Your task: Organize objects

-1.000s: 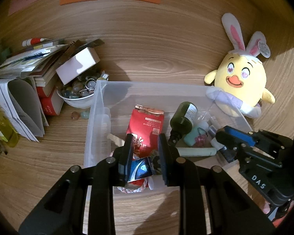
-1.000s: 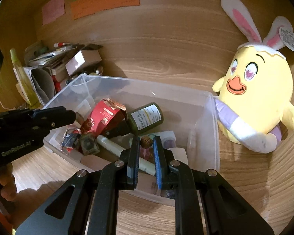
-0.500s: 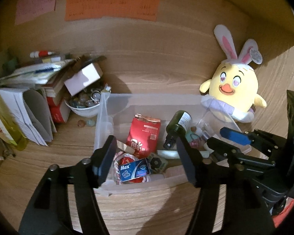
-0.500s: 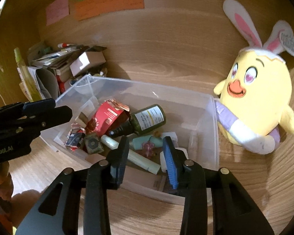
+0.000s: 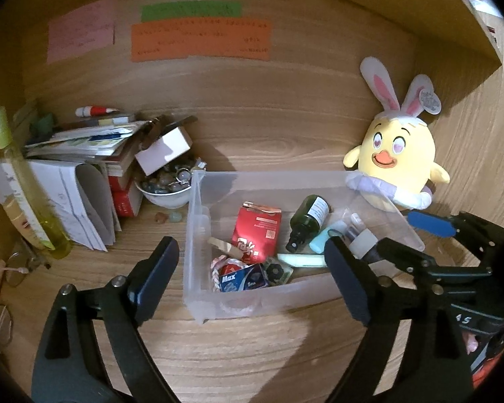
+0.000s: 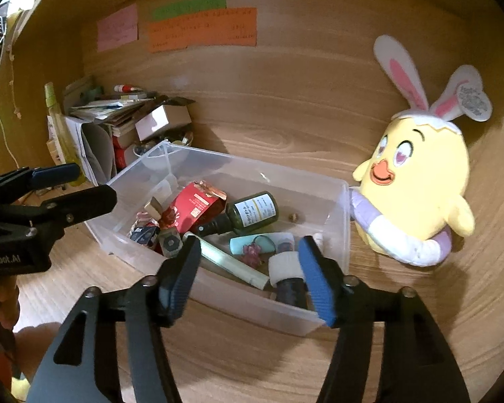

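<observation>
Left claw (image 5: 252,268): jaws opening, nothing gripped; it hangs above the near wall of the clear plastic bin (image 5: 198,221), one finger over the bare desk (image 5: 252,352), the other over the bin's near right part.
Right claw (image 6: 248,268): jaws opening, released; a white-capped dark bottle (image 6: 287,277) shows between the fingers, lying in the bin below, no pad pressing on it.
Right claw seen from the left: it comes in from the right edge, blue pads (image 5: 430,225) over the bin's right end.
Bin contents, near left corner: blue "Max" box (image 5: 242,278) on a red-and-white braided ring (image 5: 218,265), a small patterned packet (image 5: 277,270) beside it.
Bin contents, middle: torn red packet (image 5: 257,231), dark green spray bottle (image 5: 305,225) lying on its side with the nozzle towards the near wall, pale green tube (image 5: 302,260) along the near wall.
Bin contents, right: mint-coloured case (image 6: 252,243) with a pink charm (image 6: 252,252) on it.
Right of bin: yellow chick plush with bunny ears (image 5: 396,158), touching the bin's far right corner.
Left of bin: white bowl of stones and rings (image 5: 166,189), a small white carton (image 5: 163,149) tilted over it, a stack of books and papers (image 5: 84,168), a tall yellow-green bottle (image 5: 27,188), spectacles (image 5: 16,268) at the edge.
Back wall: pink (image 5: 80,35), green (image 5: 191,10) and orange (image 5: 201,40) notes.
</observation>
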The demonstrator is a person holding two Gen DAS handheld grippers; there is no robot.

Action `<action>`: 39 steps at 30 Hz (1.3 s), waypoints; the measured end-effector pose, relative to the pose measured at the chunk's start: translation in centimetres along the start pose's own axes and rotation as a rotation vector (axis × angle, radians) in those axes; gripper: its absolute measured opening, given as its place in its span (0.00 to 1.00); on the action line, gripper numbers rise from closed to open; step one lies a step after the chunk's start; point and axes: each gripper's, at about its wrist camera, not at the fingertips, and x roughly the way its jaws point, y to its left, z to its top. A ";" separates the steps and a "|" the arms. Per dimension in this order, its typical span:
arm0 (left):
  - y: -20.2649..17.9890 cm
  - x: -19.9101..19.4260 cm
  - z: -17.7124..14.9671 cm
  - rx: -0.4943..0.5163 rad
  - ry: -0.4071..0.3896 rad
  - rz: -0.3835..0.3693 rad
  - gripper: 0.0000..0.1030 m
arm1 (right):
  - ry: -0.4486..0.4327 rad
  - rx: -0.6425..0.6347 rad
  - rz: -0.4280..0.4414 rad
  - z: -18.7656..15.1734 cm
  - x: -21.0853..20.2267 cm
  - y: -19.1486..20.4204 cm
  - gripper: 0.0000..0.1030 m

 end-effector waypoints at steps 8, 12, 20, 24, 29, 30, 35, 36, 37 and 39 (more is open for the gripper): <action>0.1 -1.5 -1.5 0.015 -0.018 0.010 0.92 | -0.043 -0.013 -0.026 -0.9 -2.5 0.1 0.73; 0.0 -1.8 -2.4 0.014 -0.015 0.002 0.93 | -0.051 -0.018 -0.031 -1.4 -3.2 0.3 0.78; 0.2 -1.7 -3.6 0.001 0.012 -0.011 0.93 | -0.047 -0.003 -0.025 -2.6 -4.1 0.8 0.78; 0.1 -1.8 -4.0 -0.007 0.012 -0.021 0.93 | -0.042 0.006 -0.019 -2.9 -4.2 0.9 0.78; 0.0 -1.9 -4.2 -0.002 0.014 -0.023 0.93 | -0.039 0.001 -0.016 -3.0 -4.2 1.1 0.78; 0.0 -1.9 -4.3 -0.003 0.014 -0.025 0.93 | -0.040 0.002 -0.016 -3.0 -4.2 1.2 0.78; -0.1 -2.0 -4.3 -0.002 0.012 -0.030 0.93 | -0.038 0.005 -0.011 -3.1 -4.3 1.3 0.78; -0.1 -2.0 -4.3 -0.002 0.012 -0.030 0.93 | -0.037 0.005 -0.012 -3.2 -4.3 1.4 0.78; -0.1 -2.0 -4.3 -0.001 0.012 -0.030 0.93 | -0.036 0.006 -0.010 -3.2 -4.3 1.4 0.78; -0.2 -2.0 -4.4 0.002 0.010 -0.030 0.93 | -0.034 0.007 -0.009 -3.3 -4.3 1.4 0.78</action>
